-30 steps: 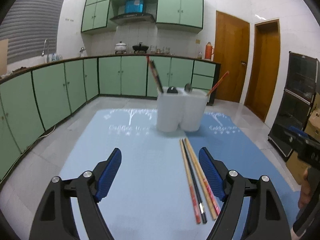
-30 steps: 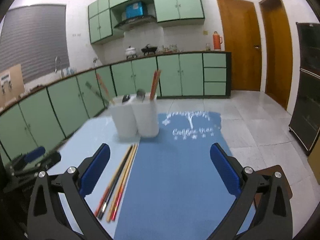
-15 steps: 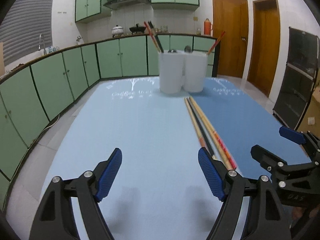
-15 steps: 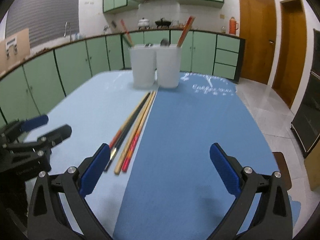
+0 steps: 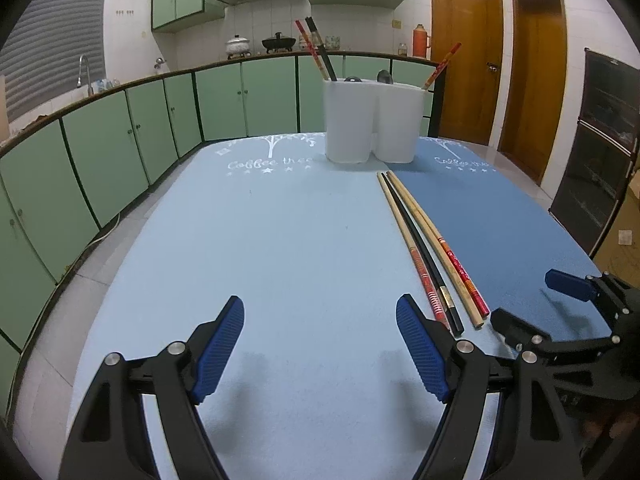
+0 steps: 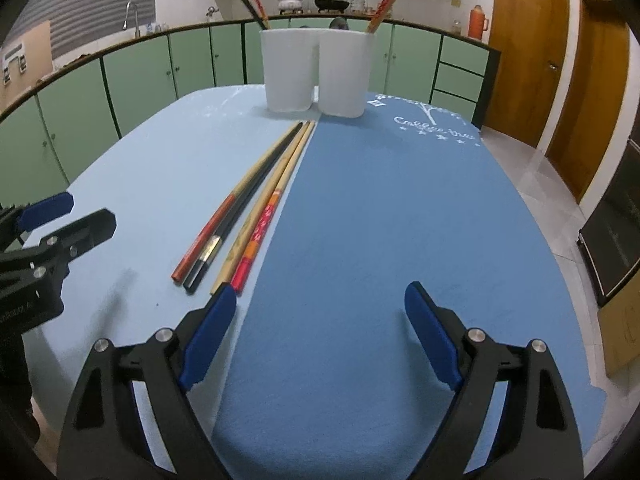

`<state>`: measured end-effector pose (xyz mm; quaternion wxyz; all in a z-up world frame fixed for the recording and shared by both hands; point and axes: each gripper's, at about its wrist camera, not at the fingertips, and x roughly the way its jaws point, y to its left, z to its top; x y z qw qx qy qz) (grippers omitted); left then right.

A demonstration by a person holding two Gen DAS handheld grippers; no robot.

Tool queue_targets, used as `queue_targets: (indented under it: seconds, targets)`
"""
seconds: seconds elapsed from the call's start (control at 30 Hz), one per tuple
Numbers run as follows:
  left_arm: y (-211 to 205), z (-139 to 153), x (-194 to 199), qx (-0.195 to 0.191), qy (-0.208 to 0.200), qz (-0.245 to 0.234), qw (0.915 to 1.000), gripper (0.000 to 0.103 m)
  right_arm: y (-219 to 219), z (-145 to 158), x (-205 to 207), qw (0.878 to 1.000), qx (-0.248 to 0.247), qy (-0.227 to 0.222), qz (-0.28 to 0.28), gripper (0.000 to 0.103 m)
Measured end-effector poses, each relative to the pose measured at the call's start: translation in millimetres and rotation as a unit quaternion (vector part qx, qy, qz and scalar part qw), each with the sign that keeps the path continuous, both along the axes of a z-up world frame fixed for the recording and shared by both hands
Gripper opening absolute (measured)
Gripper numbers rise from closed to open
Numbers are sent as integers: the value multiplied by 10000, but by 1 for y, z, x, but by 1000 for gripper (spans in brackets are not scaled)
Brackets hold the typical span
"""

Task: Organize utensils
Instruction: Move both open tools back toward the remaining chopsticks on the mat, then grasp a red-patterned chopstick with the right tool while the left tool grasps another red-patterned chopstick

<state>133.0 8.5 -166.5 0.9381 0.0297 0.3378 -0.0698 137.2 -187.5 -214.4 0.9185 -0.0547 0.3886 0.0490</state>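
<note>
We see red-patterned, black and tan chopsticks [image 6: 256, 208] on a two-tone blue mat [image 6: 380, 208] with white lettering, before white holders [image 6: 316, 74] and green cabinets [image 5: 108, 152]

Both fisheye views look forward and downward along their own blue-padded fingers, low and close over the near edge of the two-tone blue cloth-covered table [image 5: 280, 240]. Each faces the far edge, sharing the white twin-cup plastic holder [image 5: 374, 124] [image 6: 318, 74] and four long chopsticks [image 5: 424, 248] [image 6: 256, 200].
</note>
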Motion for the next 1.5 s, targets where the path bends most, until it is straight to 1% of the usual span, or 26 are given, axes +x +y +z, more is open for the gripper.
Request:
queue_targets:
  seconds: [0.23,0.37,0.43,0.5,0.53,0.6,0.63,0.67,0.7,0.77,0.83,0.97,1.1,1.2,1.5]
  targets:
    - [5,-4,1,-51,70,56,9999,77,8,0,5,9999,-69,99,36,83]
    - [6,-6,0,-56,99,56,9999,77,14,1,9,9999,-51,113,65,79]
    - [5,-7,-1,-41,107,45,9999,77,14,0,11,9999,54,136,67,72]
    - [4,-7,-1,-34,124,37,9999,77,14,0,13,9997,177,146,98,62]
    - [4,-8,-1,-30,138,31,9999,77,14,0,13,9996,207,132,111,59]
    - [2,-9,-1,-22,164,14,9999,77,13,0,13,9993,306,102,176,43]
    - [1,-10,-1,-14,182,1,9998,77,12,0,13,9991,366,90,193,38]
    - [1,-11,-1,-9,207,-16,9998,77,10,1,13,9986,472,90,208,30]
    - [0,-12,-1,-8,226,-27,9997,77,9,1,13,9982,547,91,215,18]
    - [-3,-14,0,-14,281,-59,9996,77,5,1,15,9972,694,133,243,6]
    - [-6,-15,1,-36,316,-100,9994,77,-1,2,15,9960,836,166,251,6]
    - [-15,-17,1,-47,366,-228,9991,77,-14,3,12,9963,844,140,102,5]
    - [-28,-22,2,16,518,-380,9979,77,-27,4,12,9958,903,150,-52,5]
    - [-35,-25,4,100,607,-448,9971,76,-30,2,12,9955,936,150,-62,5]
    - [-49,-26,12,133,728,-588,9955,75,-32,0,13,9952,970,141,-38,5]
